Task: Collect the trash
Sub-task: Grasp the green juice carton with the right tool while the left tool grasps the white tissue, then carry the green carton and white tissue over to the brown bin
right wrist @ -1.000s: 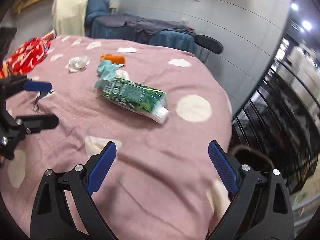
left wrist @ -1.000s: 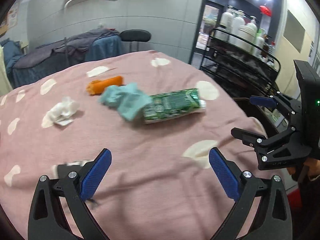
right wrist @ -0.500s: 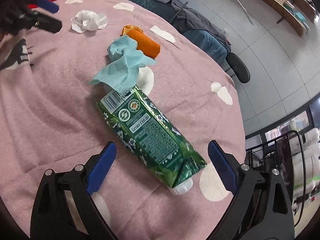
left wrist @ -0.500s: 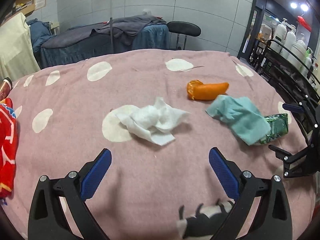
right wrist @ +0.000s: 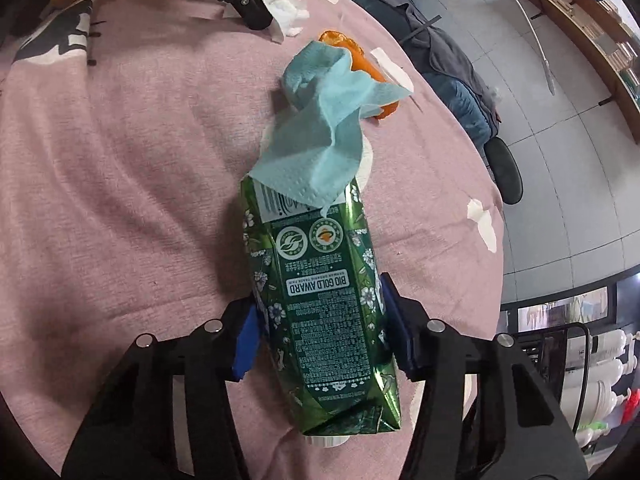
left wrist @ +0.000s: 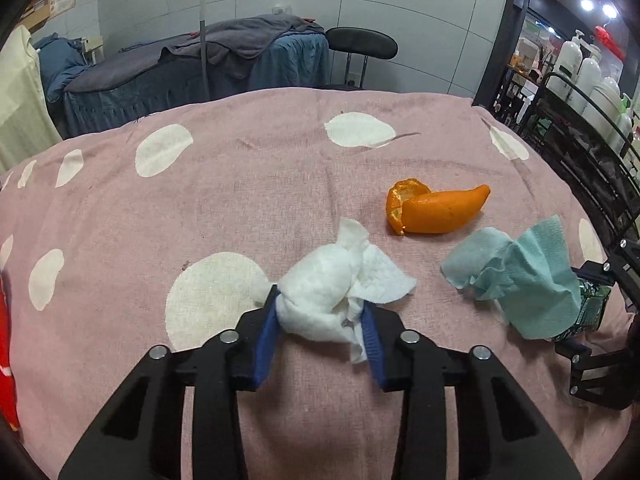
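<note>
Item one, nearest the left wrist view: left gripper (left wrist: pixel 320 326), jaws closing, blue pads already pressing either flank of a crumpled white tissue (left wrist: pixel 332 284) that rests on the pink spotted bedcover (left wrist: pixel 240 184). Judged very light, soft and compressible; it should bunch under pressure, so the dense wad is the sounder hold than the loose flap trailing right. Item two, nearest the right wrist view: right gripper (right wrist: pixel 320 332), jaws closing, pads against both long sides of a green carton (right wrist: pixel 320 300) lying flat, its cap end toward the camera. Judged light if empty, thin-walled and glossy, apt to buckle or slide; the mid-body hold across the narrow width suits it. Item three, beyond: teal paper towel (right wrist: pixel 324 128), crumpled, one corner draped over the carton's far end, so it may drag along when the carton rises. Item four, farther: orange peel (left wrist: pixel 436 208), just beside the towel, curled, leathery, easily pinched at an edge. Both untouched.
</note>
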